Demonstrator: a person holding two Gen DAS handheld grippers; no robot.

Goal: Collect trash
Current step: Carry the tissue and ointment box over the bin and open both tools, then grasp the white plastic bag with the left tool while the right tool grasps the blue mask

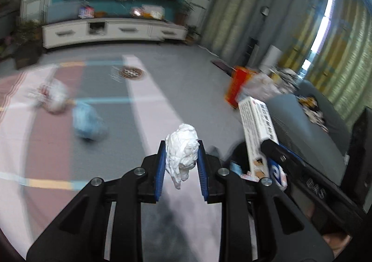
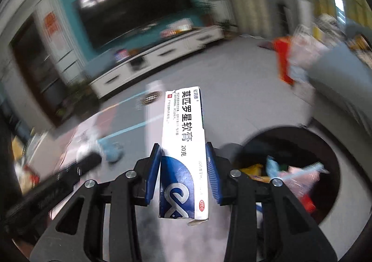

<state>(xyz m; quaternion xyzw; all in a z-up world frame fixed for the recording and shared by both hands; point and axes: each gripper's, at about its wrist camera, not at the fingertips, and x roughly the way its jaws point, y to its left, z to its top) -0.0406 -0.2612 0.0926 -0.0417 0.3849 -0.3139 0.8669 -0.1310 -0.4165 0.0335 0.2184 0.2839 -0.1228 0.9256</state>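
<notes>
Both tongs are loaded right now. The left gripper [image 1: 181,162] is squeezing a crumpled white tissue wad [image 1: 182,151] between its blue pads, jaws nearly closed, with a loose tail of paper dangling below the pinch. The right gripper [image 2: 183,169] is clamping a white and blue ointment box [image 2: 183,145] about halfway open, gripping the lower part so most of the box is sticking out past the fingertips. Just beside the right one, low toward the right edge of its view, the trash bin [image 2: 300,136] is sitting with its dark mouth open and wrappers already piled inside. So I'd say the step in hand is carrying both pieces over and dropping them in. To do it well, I'd get each piece fully over the opening before letting go, not just near the rim, since that long box could tip and catch the edge, and the tissue is light enough to drift or cling to a pad. Farther out on the grey floor, a blue bag [image 1: 88,122] and a whitish bundle [image 1: 52,95] are lying near each other, both blurred, and they look like the next pickups. There's an orange box [image 1: 237,87] by the sofa corner, and the white TV cabinet [image 1: 114,30] is running along the far wall.
</notes>
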